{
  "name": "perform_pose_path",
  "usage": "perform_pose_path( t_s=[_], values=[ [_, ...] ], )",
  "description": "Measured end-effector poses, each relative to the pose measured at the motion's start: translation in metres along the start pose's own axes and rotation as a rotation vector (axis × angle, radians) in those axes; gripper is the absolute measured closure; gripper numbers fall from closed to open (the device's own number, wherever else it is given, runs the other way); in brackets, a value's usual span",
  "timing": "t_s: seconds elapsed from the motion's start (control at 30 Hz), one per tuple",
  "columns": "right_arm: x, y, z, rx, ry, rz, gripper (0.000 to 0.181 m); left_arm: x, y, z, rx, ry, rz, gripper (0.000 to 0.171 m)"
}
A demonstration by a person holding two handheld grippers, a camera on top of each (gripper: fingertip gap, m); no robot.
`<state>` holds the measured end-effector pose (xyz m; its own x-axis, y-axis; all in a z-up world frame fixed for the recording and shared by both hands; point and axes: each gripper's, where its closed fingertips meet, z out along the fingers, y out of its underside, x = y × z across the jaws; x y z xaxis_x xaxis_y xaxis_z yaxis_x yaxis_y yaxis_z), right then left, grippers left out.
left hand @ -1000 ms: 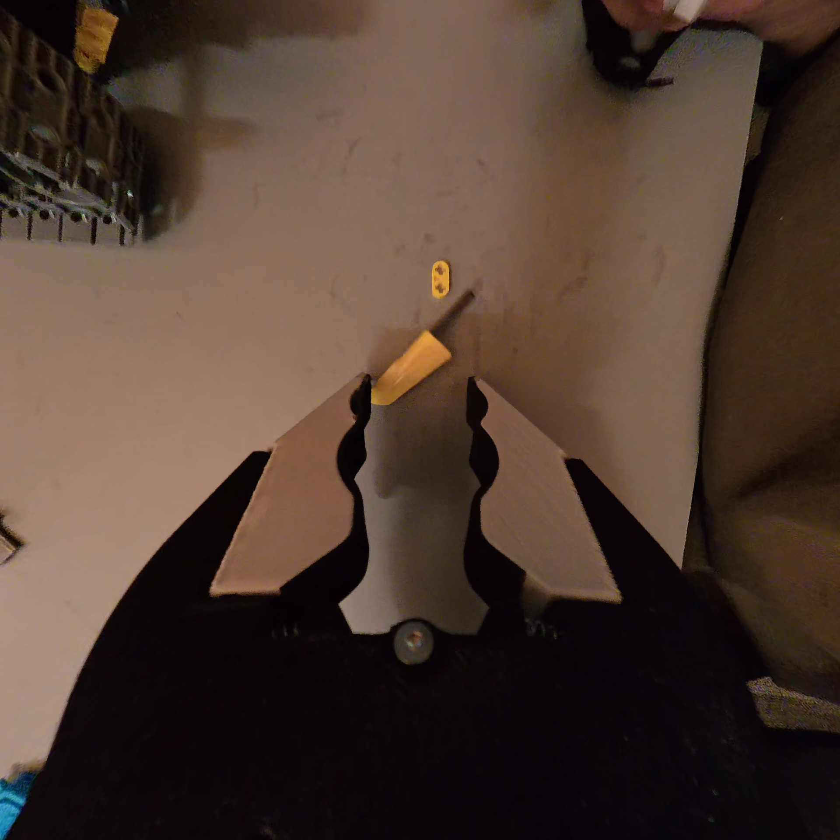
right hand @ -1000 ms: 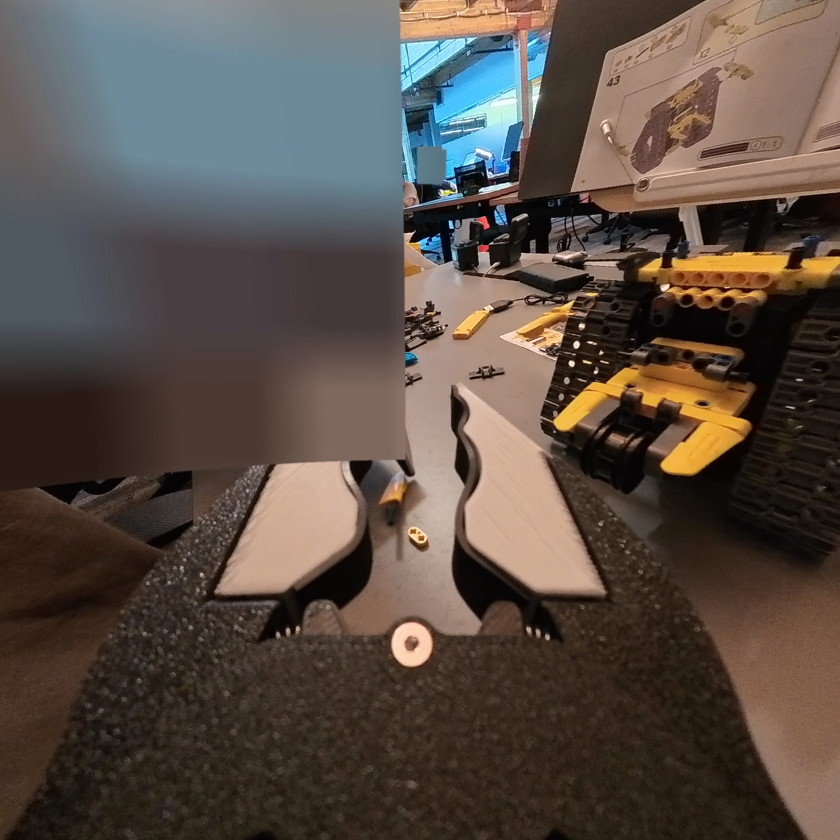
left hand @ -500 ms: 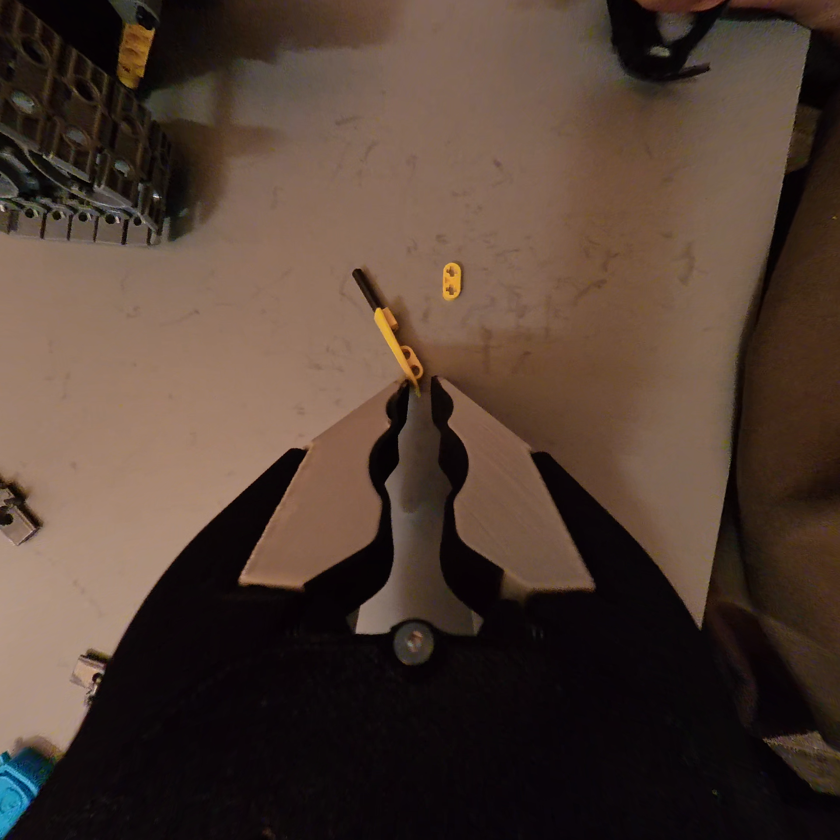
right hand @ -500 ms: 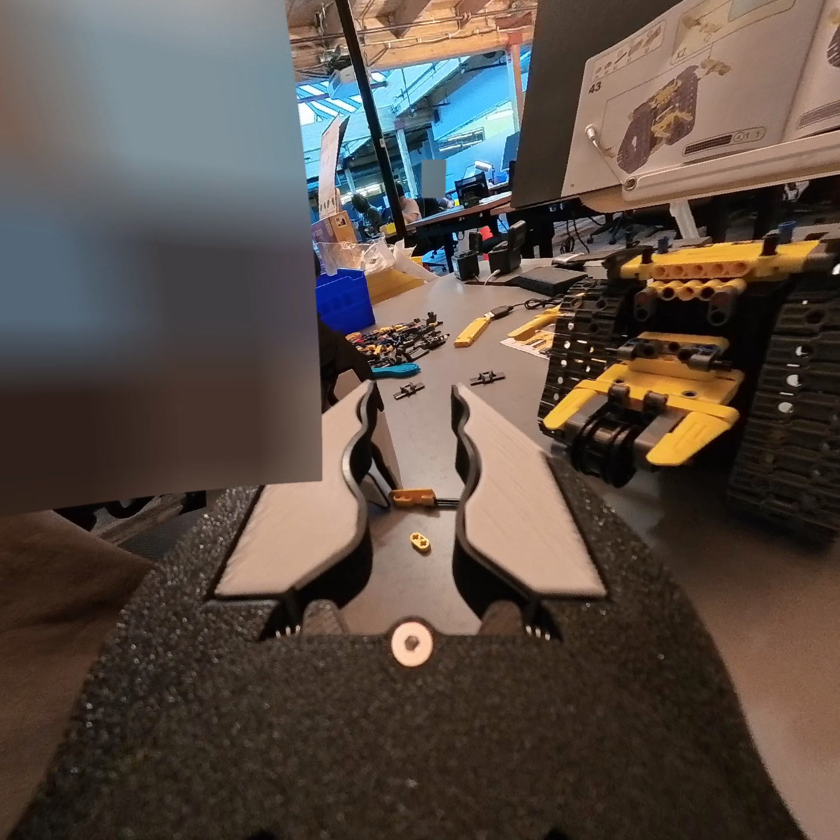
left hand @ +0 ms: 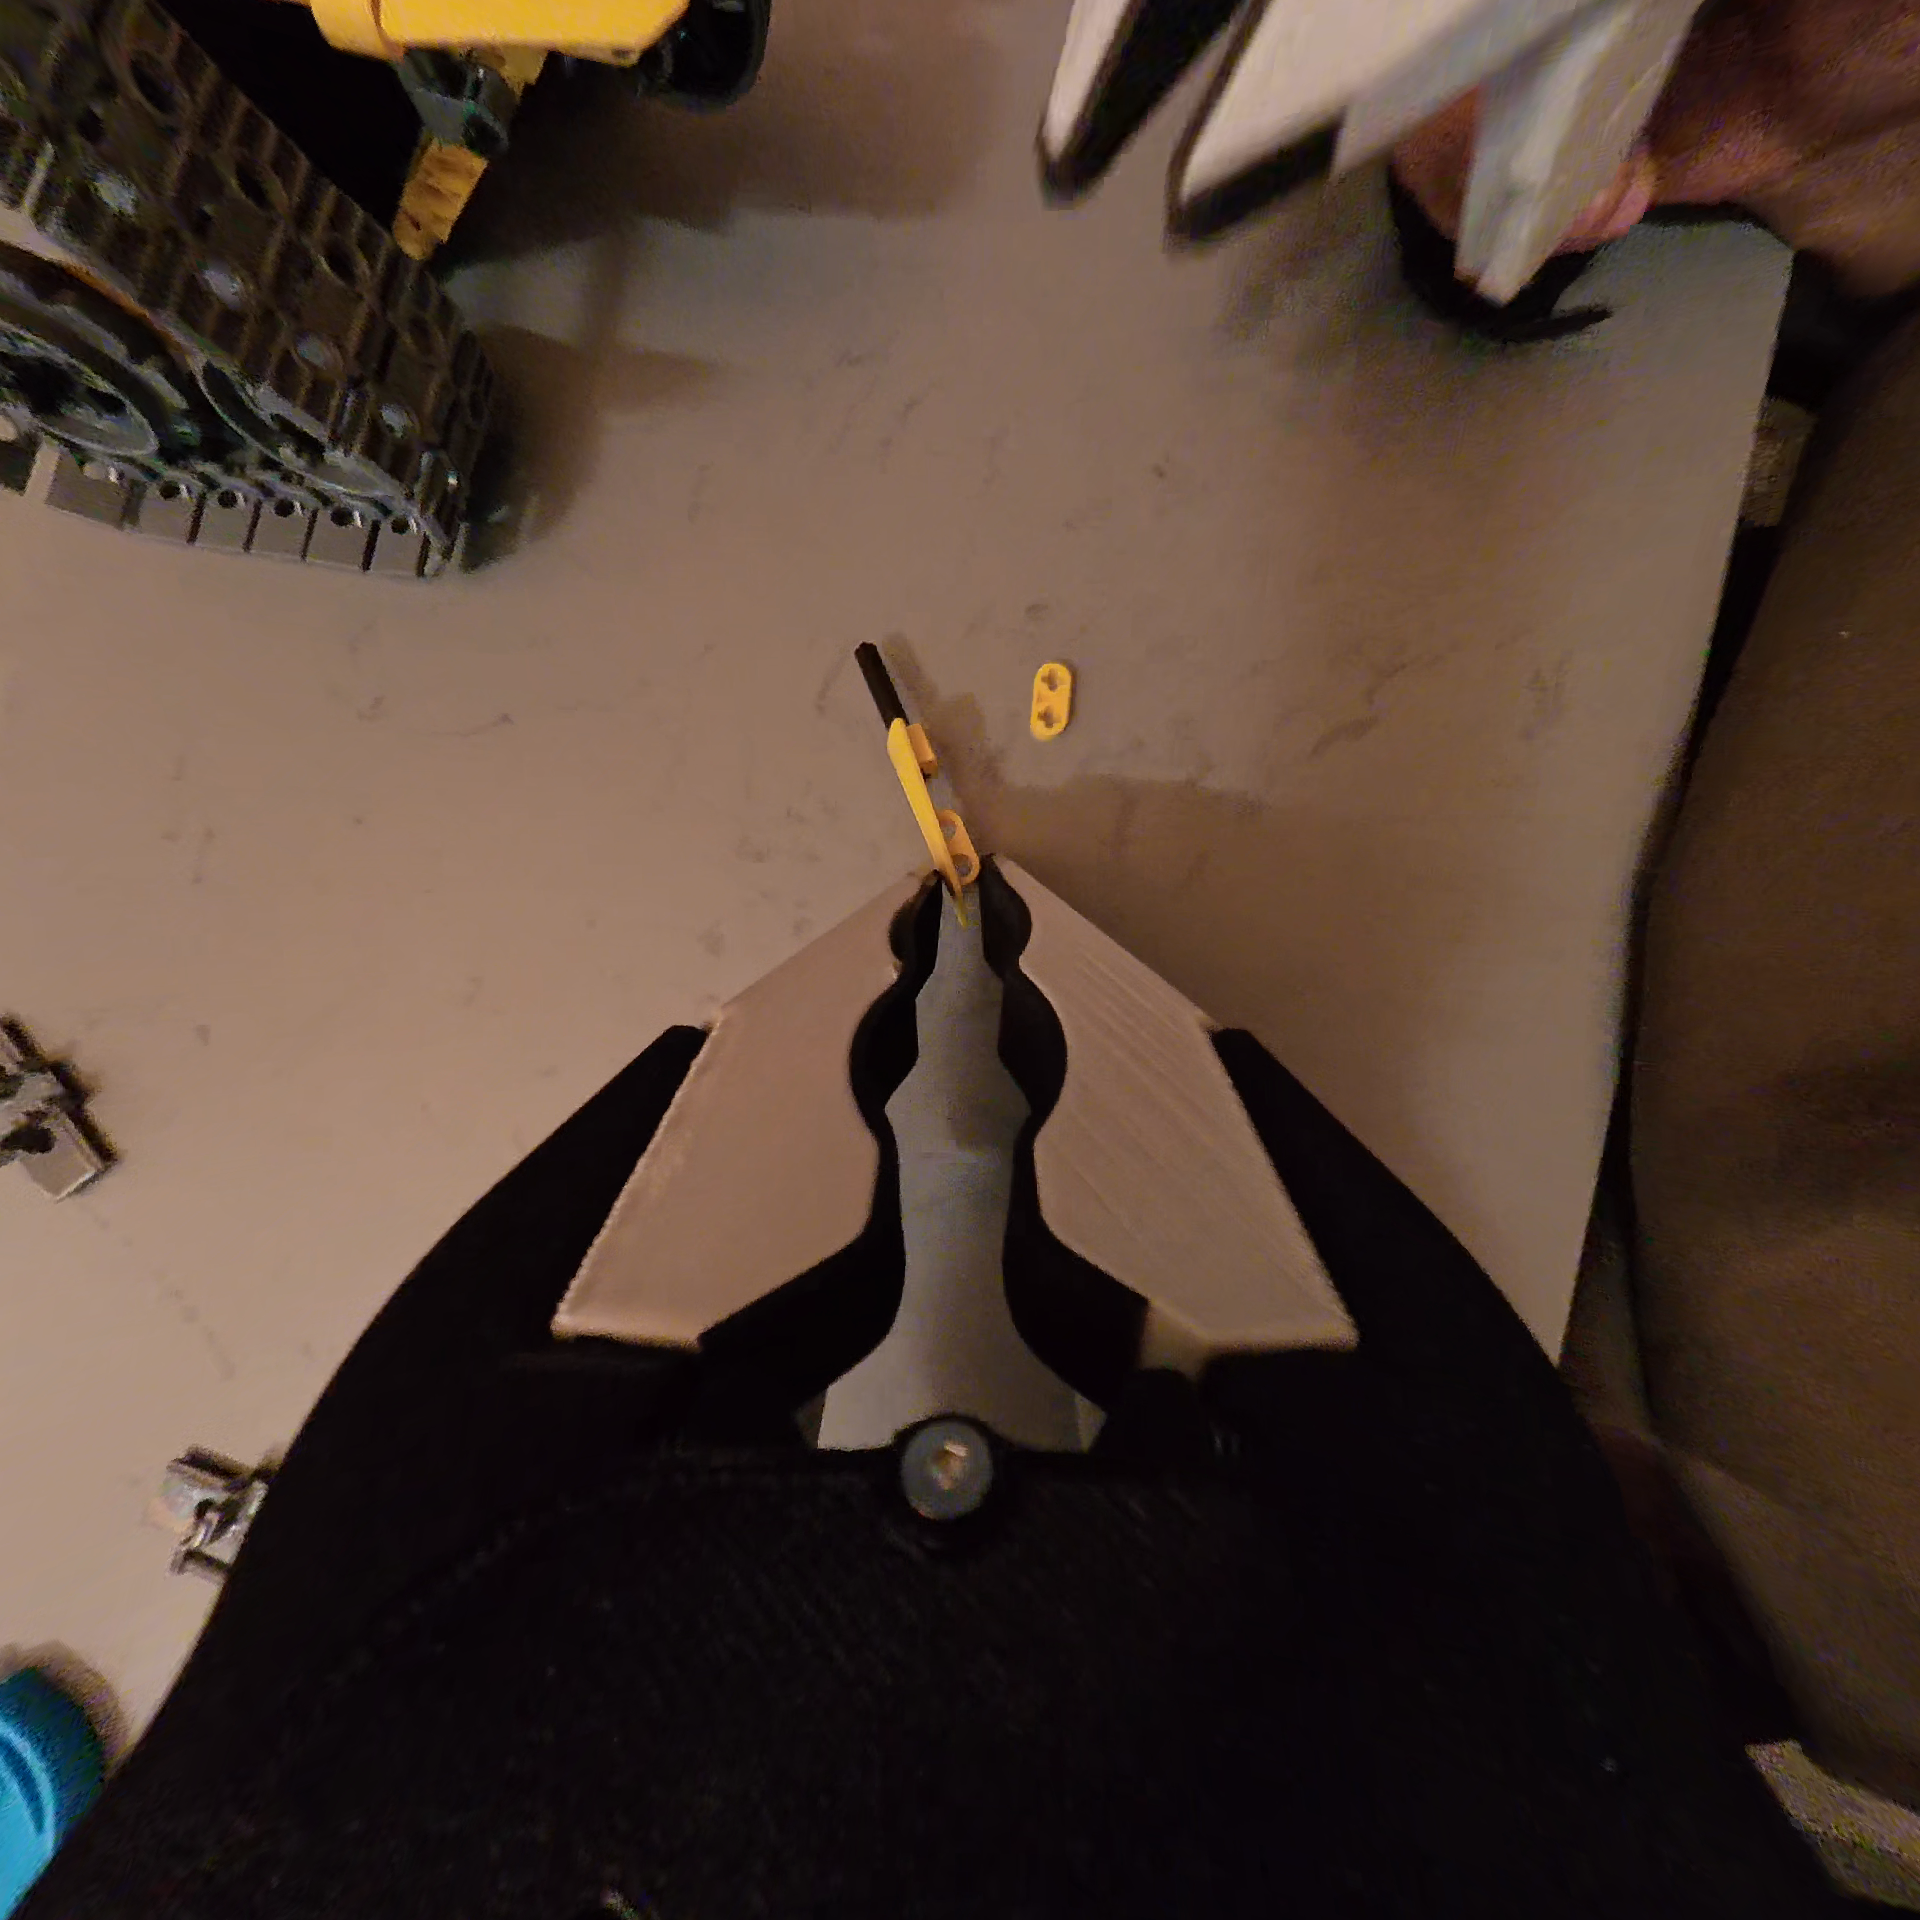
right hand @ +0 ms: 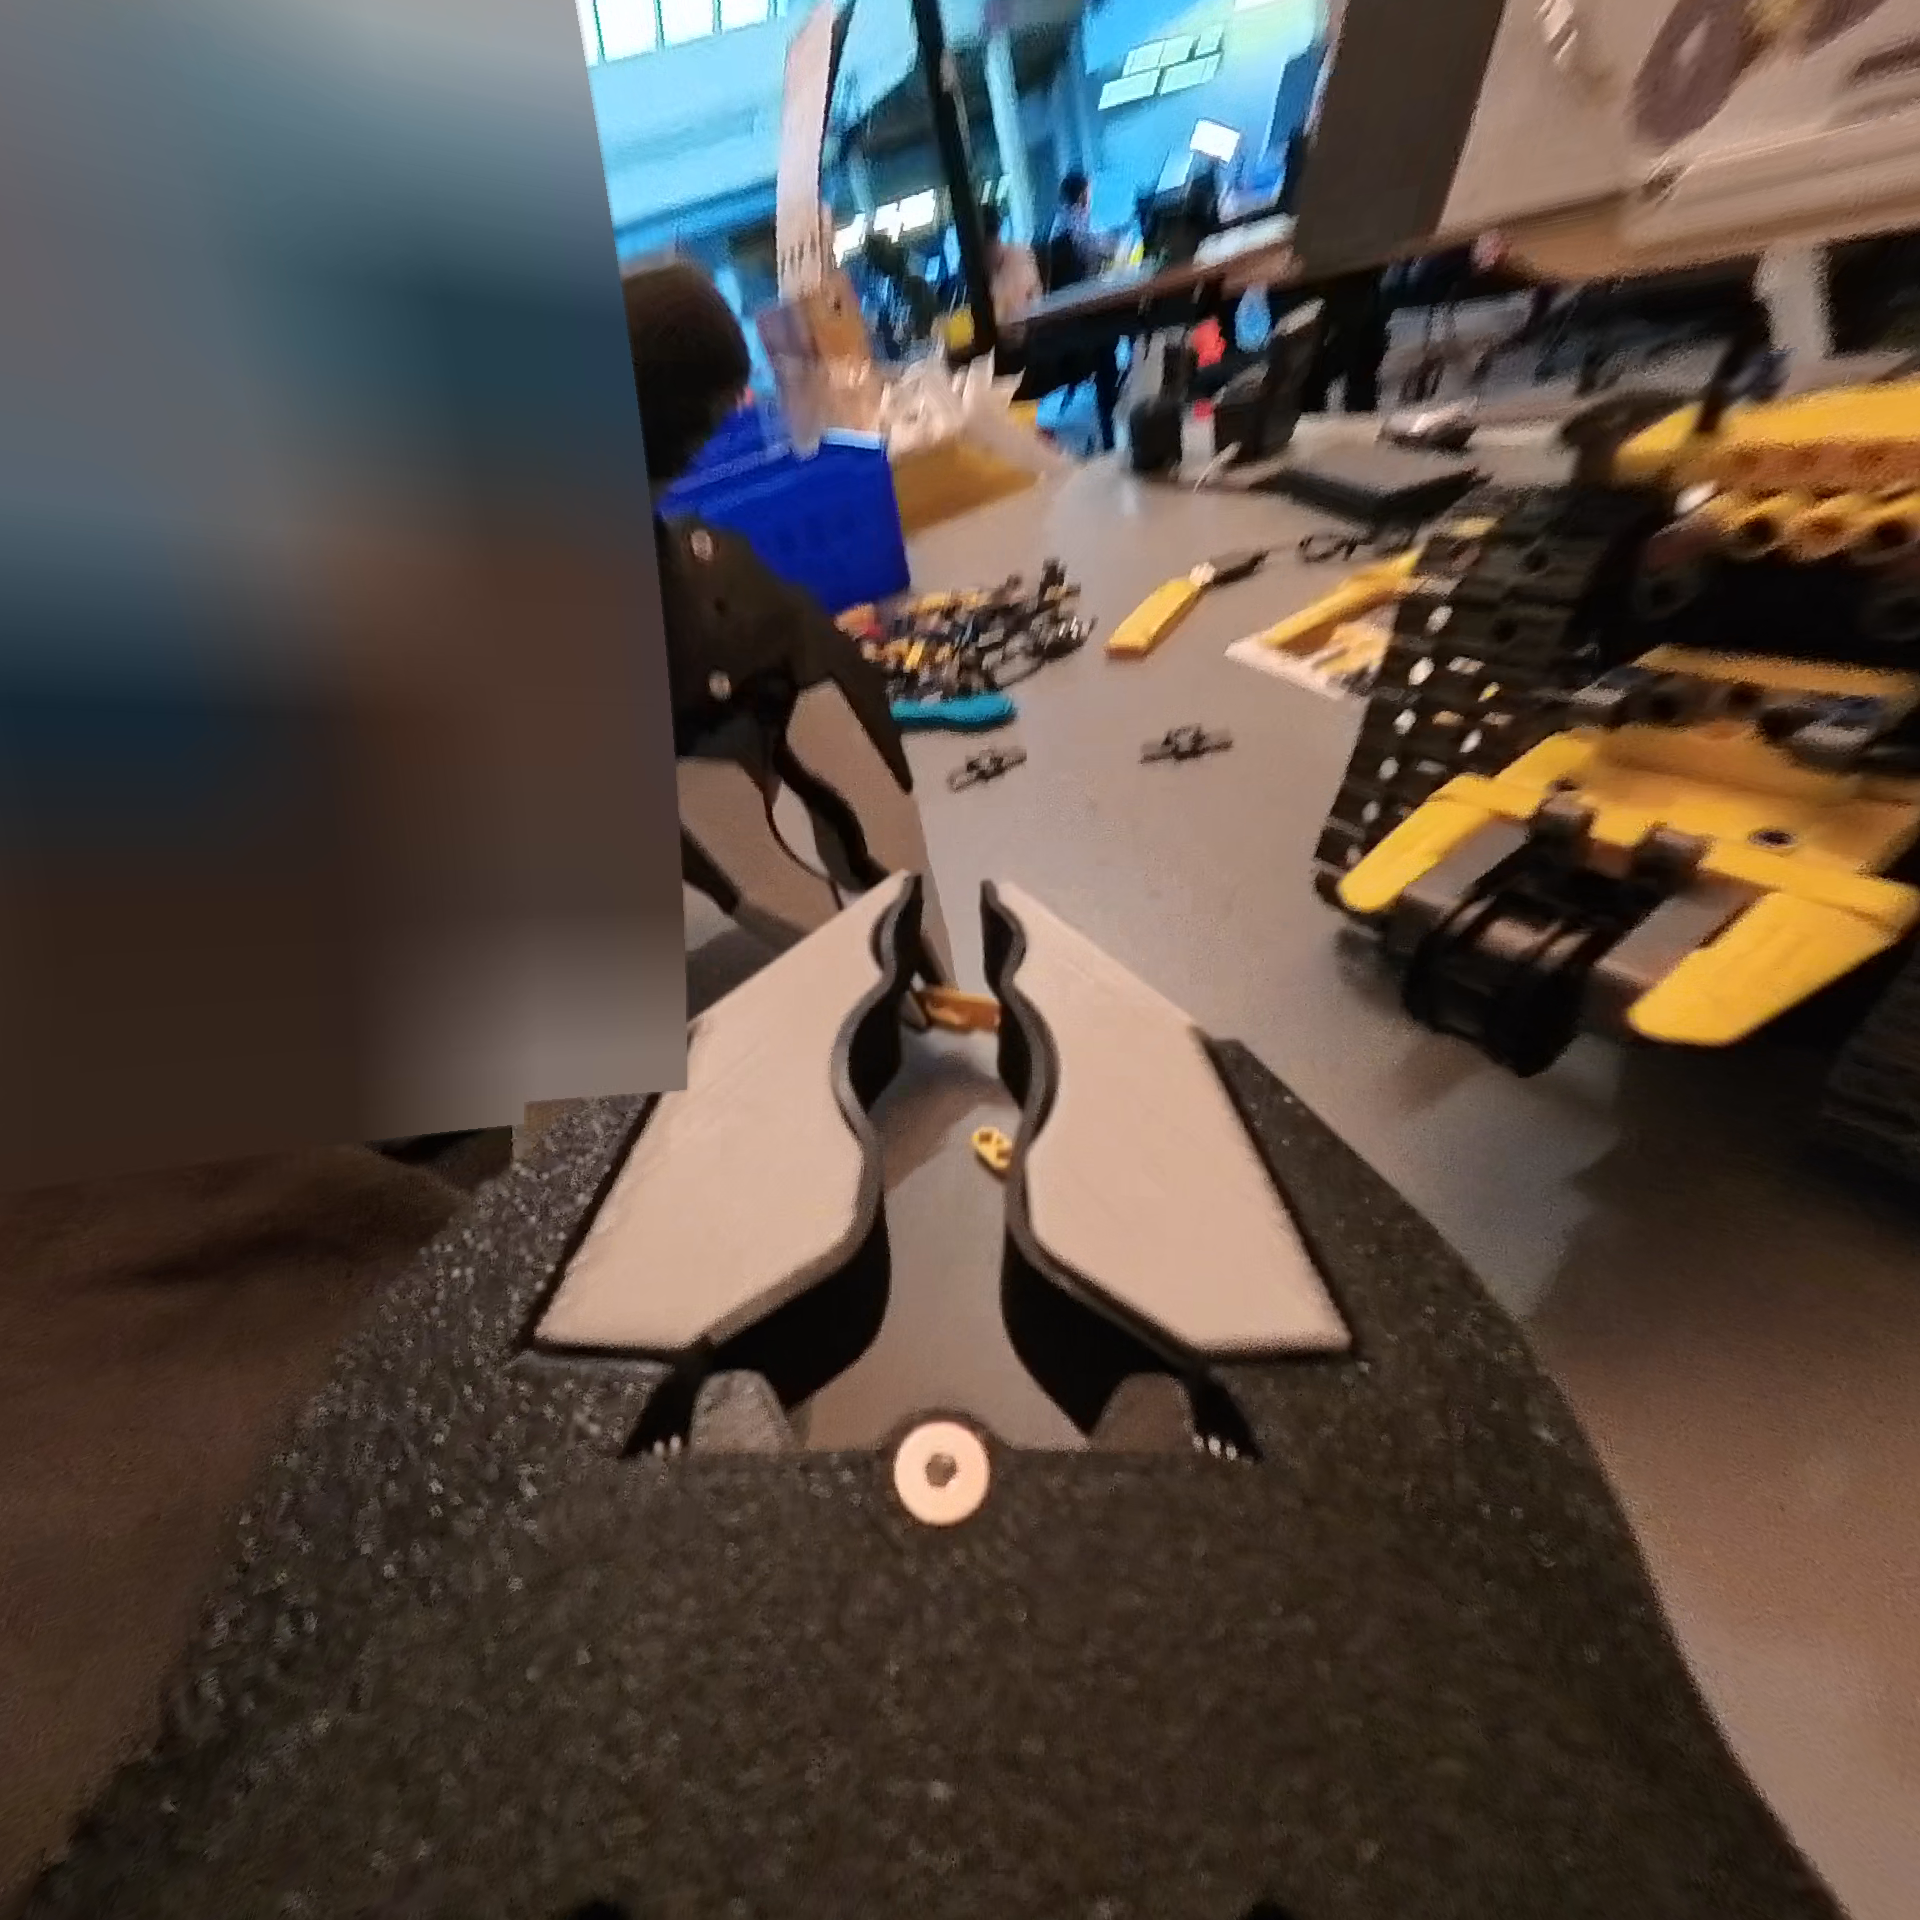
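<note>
My left gripper is shut on the end of a thin yellow piece with a black axle, which sticks out ahead of the fingertips above the grey table. A small yellow two-hole link lies on the table just right of it. My right gripper is empty, its jaws only a narrow gap apart. It shows blurred at the top right of the left wrist view. Through its gap I see the left gripper holding the yellow piece, with the link nearer.
A yellow and black tracked model vehicle stands to the right, and it shows at the top left of the left wrist view. Loose parts, a blue bin and a booklet on a stand lie beyond. The table edge is near.
My left gripper closed on the yellow piece and has risen with it, turning it edge-on. My right gripper's jaws have narrowed and it has swung in toward the left gripper.
</note>
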<state>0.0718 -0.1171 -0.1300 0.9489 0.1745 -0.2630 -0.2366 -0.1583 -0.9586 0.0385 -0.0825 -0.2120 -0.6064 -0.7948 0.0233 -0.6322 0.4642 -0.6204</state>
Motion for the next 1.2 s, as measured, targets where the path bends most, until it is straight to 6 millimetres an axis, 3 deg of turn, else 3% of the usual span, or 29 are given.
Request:
perform_pose_path(
  t_s=[0.23, 0.37, 0.7, 0.97, 1.2],
  values=[
    [-0.003, 0.036, 0.021, -0.281, -0.016, -0.089, 0.153, 0.009, -0.027, -0.014, 0.053, -0.005, 0.061, 0.166],
    [0.005, 0.033, 0.021, -0.275, 0.075, -0.194, 0.152, 0.01, -0.042, -0.018, 0.09, -0.004, 0.074, 0.166],
    [0.01, 0.035, 0.012, -0.281, 0.114, -0.167, 0.153, 0.008, -0.063, -0.024, 0.199, 0.043, 0.023, 0.166],
    [0.004, 0.043, 0.017, -0.333, 0.105, -0.231, 0.154, 0.003, -0.068, -0.02, 0.202, 0.054, -0.011, 0.167],
    [0.009, 0.029, 0.012, -0.268, 0.152, -0.239, 0.153, 0.003, -0.07, -0.017, 0.204, 0.077, -0.016, 0.168]
  ],
)
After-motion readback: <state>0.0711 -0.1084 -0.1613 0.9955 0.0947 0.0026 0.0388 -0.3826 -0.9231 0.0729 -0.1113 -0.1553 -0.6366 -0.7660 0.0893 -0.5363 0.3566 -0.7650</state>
